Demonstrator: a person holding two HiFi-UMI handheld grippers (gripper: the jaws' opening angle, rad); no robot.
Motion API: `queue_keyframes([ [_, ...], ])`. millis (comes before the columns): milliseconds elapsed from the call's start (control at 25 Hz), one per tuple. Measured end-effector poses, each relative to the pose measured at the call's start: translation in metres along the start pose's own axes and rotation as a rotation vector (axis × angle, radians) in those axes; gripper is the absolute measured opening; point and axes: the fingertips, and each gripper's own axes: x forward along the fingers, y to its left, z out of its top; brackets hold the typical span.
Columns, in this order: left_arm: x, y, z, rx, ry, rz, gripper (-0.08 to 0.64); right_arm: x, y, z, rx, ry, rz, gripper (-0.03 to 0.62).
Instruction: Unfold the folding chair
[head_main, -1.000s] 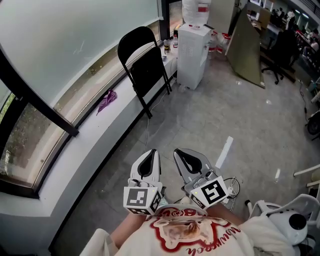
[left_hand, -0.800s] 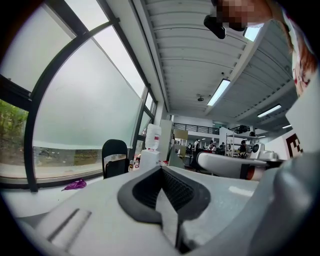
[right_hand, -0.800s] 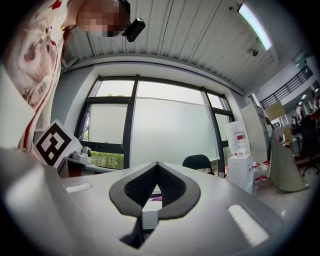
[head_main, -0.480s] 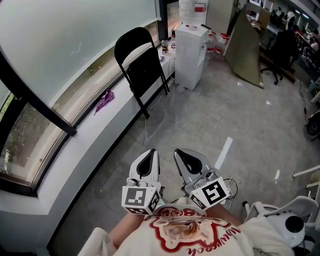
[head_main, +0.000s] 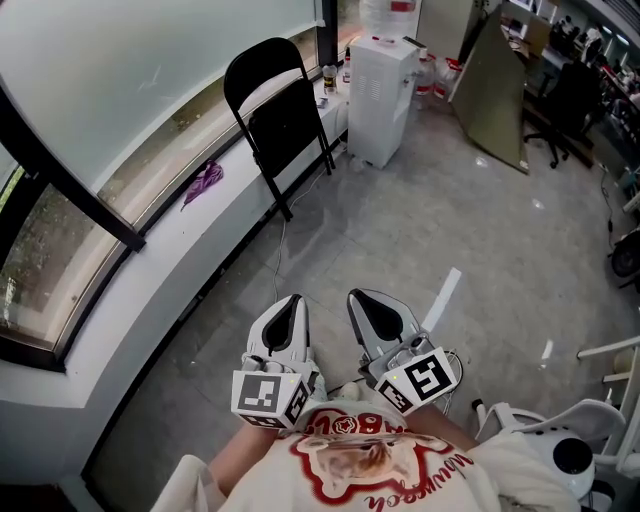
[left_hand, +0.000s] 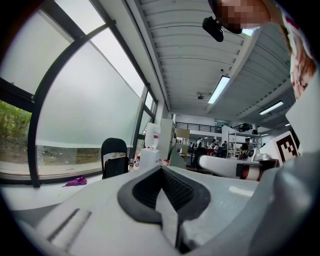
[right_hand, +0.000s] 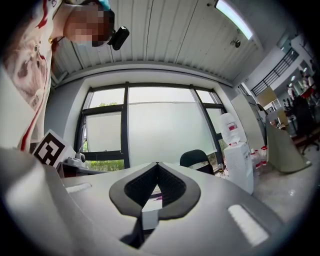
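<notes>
Left gripper pose: we hold the left gripper (head_main: 287, 312) low at 6 o'clock in the head view, close to our chest and roughly level, its nose toward 12 o'clock
Right gripper pose: the right gripper (head_main: 370, 305) sits just beside it at its 3 o'clock, also level, nose tipped toward 11 o'clock
Left jaws: closed on each other in the left gripper view, with nothing between them
Right jaws: pressed together, empty
Folding chair: the black folding chair (head_main: 285, 125) is folded flat and leans upright against the window ledge (head_main: 150, 260) at 11 o'clock, well apart from both grippers
Chair count: we count one folding chair
Gripper count: two, each with one marker cube
Ledge items: one purple cloth (head_main: 203, 182) lies at the chair's 8 o'clock
Floor items: one white water dispenser (head_main: 383, 95) stands just beside the chair at its 2 o'clock; one white tape strip (head_main: 445, 293) lies at 1 o'clock from the right gripper
</notes>
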Motion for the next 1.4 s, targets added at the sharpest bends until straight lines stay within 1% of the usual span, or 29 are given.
queue_keyframes([
  [200, 0.01, 0.015, -0.007, -0.034, 0.011, 0.013, 0.0, 0.012, -0.003, -0.004, -0.023, 0.012, 0.001, 0.023],
  [360, 0.034, 0.025, -0.007, -0.039, 0.01, -0.015, 0.0, 0.025, -0.017, -0.008, -0.048, 0.025, -0.027, 0.023],
  [480, 0.06, 0.036, -0.001, -0.044, 0.001, -0.041, 0.0, 0.044, -0.034, -0.004, -0.062, 0.02, -0.053, 0.023],
  [680, 0.117, 0.069, 0.014, -0.038, -0.007, -0.09, 0.0, 0.097, -0.062, 0.001, -0.102, 0.011, -0.083, 0.023],
  [880, 0.168, 0.108, 0.041, -0.021, -0.026, -0.104, 0.0, 0.159, -0.087, 0.011, -0.103, -0.018, -0.09, 0.023],
  [1000, 0.189, 0.129, 0.045, -0.016, -0.019, -0.104, 0.0, 0.193, -0.098, 0.011, -0.103, -0.016, -0.084, 0.023],
  [1120, 0.207, 0.152, 0.047, -0.03, -0.008, -0.103, 0.0, 0.224, -0.105, 0.008, -0.09, -0.007, -0.076, 0.023],
  [1280, 0.226, 0.181, 0.049, -0.043, 0.002, -0.091, 0.0, 0.255, -0.11, 0.004, -0.083, 0.002, -0.076, 0.023],
  [1400, 0.238, 0.197, 0.049, -0.041, 0.007, -0.096, 0.0, 0.275, -0.113, 0.002, -0.087, 0.007, -0.079, 0.023],
])
